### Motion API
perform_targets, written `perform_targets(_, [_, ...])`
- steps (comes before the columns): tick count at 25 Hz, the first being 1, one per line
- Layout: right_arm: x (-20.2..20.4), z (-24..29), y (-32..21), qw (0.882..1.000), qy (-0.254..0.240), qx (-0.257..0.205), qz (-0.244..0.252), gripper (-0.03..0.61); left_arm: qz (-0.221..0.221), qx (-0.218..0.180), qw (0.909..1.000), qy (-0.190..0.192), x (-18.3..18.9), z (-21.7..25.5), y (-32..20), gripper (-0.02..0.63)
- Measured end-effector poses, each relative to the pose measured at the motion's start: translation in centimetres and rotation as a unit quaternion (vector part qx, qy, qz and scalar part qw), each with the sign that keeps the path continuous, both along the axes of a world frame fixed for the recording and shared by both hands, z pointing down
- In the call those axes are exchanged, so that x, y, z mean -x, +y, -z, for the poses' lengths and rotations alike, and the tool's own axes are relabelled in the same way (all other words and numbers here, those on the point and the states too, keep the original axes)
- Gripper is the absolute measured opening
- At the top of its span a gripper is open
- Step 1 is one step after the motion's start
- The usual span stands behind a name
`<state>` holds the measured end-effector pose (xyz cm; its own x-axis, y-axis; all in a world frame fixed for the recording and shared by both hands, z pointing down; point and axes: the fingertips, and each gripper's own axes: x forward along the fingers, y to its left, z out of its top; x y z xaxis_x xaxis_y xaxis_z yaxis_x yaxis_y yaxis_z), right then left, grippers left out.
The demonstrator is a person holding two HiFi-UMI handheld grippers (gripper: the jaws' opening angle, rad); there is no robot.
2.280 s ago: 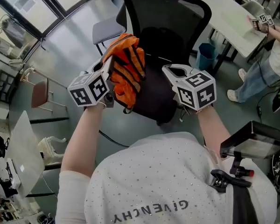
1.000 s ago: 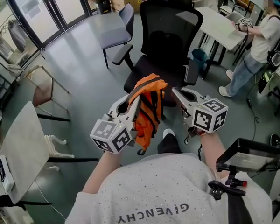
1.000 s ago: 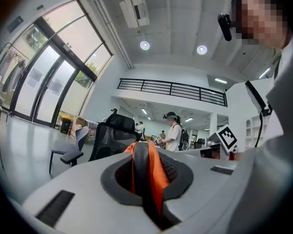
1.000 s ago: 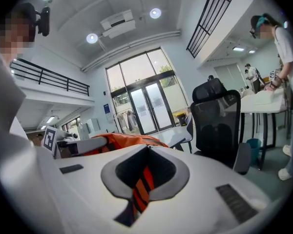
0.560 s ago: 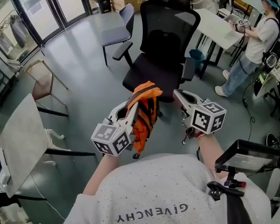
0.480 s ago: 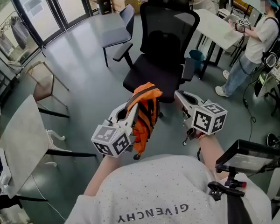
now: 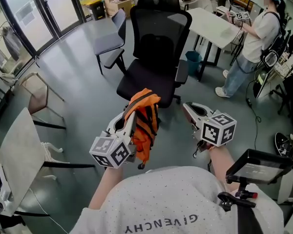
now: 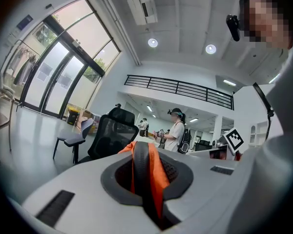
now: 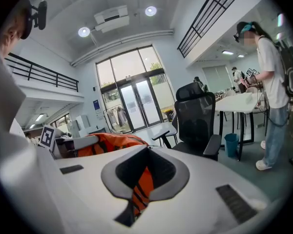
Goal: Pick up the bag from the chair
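Observation:
An orange bag [image 7: 144, 123] with black stripes hangs in the air in front of me, clear of the black office chair [image 7: 154, 57] beyond it. My left gripper [image 7: 132, 112] is shut on the bag's black-and-orange strap [image 8: 142, 172], which runs between its jaws. My right gripper [image 7: 186, 107] is just to the bag's right, apart from it, with its jaw tips together and nothing seen between them. In the right gripper view the bag [image 9: 107, 143] shows at the left and through the gap behind the right gripper [image 9: 147, 149]. The chair [image 9: 195, 116] stands ahead with a bare seat.
A person [image 7: 254, 38] stands at the back right by a white table [image 7: 212, 26], with a blue bin [image 7: 192, 60] under it. A grey chair [image 7: 110, 48] stands behind the office chair. A brown chair [image 7: 36, 89] and a pale table [image 7: 14, 155] are at the left.
Both grippers and the hanging bag have drawn back from the office chair toward my body. The bag stays in the left gripper. The right gripper stays shut beside it.

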<state>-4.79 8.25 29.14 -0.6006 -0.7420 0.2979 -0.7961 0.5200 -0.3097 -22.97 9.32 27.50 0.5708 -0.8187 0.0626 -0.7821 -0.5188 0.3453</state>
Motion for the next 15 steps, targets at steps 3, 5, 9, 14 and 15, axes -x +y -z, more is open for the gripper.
perform_targets(3, [-2.9,0.9,0.9,1.0,0.004,-0.004,-0.004,0.002,0.004,0.003,1.0,0.002,-2.3,0.4,0.8,0.025])
perform_targets(5, [-4.2,1.1,1.1,1.0,0.006,-0.005,-0.005,0.002,0.005,0.004,1.0,0.004,-3.6,0.4,1.1,0.025])
perform_targets(9, [-5.5,1.2,1.9,1.0,0.009,-0.002,0.0,0.002,0.006,0.007,0.9999,0.007,-5.0,0.6,1.7,0.025])
perform_targets(14, [-6.6,0.7,2.4,1.0,0.016,0.003,0.002,0.002,0.012,0.008,0.9998,0.011,-5.9,0.8,2.1,0.025])
perform_targets(15, [-6.7,0.7,2.4,1.0,0.015,0.004,0.001,0.002,0.011,0.007,0.9999,0.01,-6.0,0.8,2.2,0.025])
